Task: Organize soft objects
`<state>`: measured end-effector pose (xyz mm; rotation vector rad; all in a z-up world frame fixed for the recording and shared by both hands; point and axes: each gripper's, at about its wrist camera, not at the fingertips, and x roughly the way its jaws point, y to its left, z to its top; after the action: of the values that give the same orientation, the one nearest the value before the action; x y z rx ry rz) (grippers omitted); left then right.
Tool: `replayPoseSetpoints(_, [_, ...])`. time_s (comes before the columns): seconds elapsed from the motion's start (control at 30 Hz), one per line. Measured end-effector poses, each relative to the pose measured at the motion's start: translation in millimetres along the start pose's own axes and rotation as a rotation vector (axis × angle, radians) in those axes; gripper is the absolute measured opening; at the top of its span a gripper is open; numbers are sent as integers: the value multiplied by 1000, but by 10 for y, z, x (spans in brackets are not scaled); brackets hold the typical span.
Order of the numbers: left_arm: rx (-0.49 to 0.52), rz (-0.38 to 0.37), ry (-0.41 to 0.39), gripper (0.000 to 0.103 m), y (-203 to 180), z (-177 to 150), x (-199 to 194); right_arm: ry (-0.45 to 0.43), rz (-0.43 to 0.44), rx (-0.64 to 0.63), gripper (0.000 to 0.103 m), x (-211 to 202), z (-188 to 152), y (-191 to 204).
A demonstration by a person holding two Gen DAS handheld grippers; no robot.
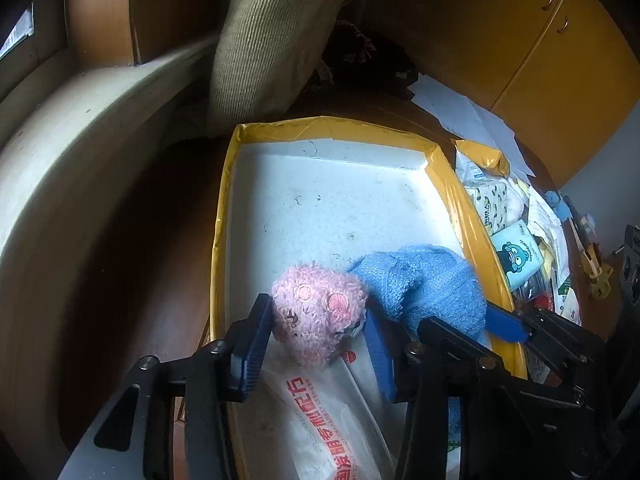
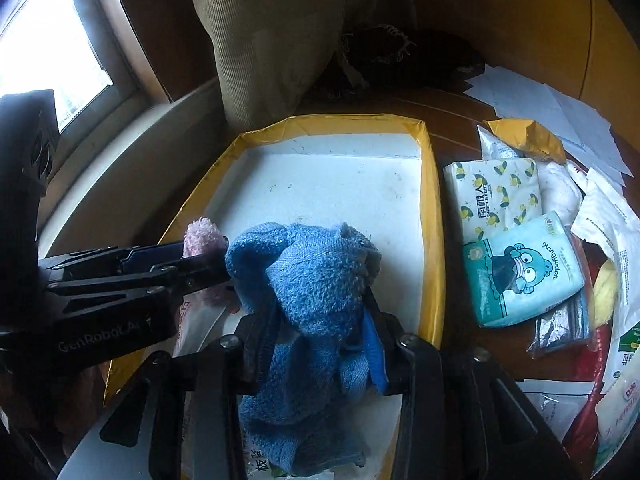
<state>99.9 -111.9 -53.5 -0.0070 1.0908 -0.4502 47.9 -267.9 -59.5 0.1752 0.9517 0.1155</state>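
Nearest your right-hand camera, the blue towel (image 2: 308, 288) was bunched between the jaws of your right gripper (image 2: 320, 336), which were closed firmly onto it. The towel hung over the near end of the yellow-rimmed tray (image 2: 434, 220), on its white floor. Your left gripper (image 1: 316, 320) had its jaws closed against both sides of the pink plush toy (image 1: 320, 312), held just beside the towel and touching it, above a white plastic bag with red print (image 1: 320, 420) lying in the tray. On the table right of the tray lay a lemon-patterned tissue pack (image 2: 494, 196) and a teal cartoon tissue pack (image 2: 520, 268), with loose papers (image 2: 560, 120) beyond. A beige corduroy cushion (image 2: 272, 40) stood behind the tray.
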Motion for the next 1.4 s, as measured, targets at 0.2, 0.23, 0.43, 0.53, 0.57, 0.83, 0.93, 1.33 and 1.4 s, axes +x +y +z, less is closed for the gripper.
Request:
replayPoseSetpoints(0.2, [-28, -30, -7, 64, 30, -3, -13, -15, 50, -11, 54, -40, 20, -13])
replayPoseSetpoints(0.23, [-40, -39, -18, 64, 43, -6, -41, -31, 52, -8, 59, -71, 24, -26])
replayPoseSetpoints(0.43, [-98, -45, -90, 66, 22, -154, -323, -119, 84, 20, 68, -384, -55, -162])
replayPoseSetpoints(0.53, [-89, -55, -160, 66, -94, -315, -547, -175, 150, 50, 69, -602, -191, -297])
replayPoseSetpoints(0.57, [-82, -67, -172, 67, -162, -372, -601, -197, 172, 59, 69, -682, -253, -334])
replayPoseSetpoints(0.83, [42, -191, -228, 69, -964, -589, -754, -303, 204, 109, 73, -1213, -846, -757])
replayPoseSetpoints(0.93, [84, -246, -210, 70, -1265, -607, -681, -318, 189, 138, 73, -1370, -1012, -983])
replayPoseSetpoints(1.33, [190, -305, -40, 70, -1968, -725, -315, -322, 45, 262, 76, -1704, -1413, -1802])
replayPoseSetpoints(1.4, [191, -302, -22, 70, -1987, -747, -271, -317, 35, 272, 76, -1698, -1393, -1897])
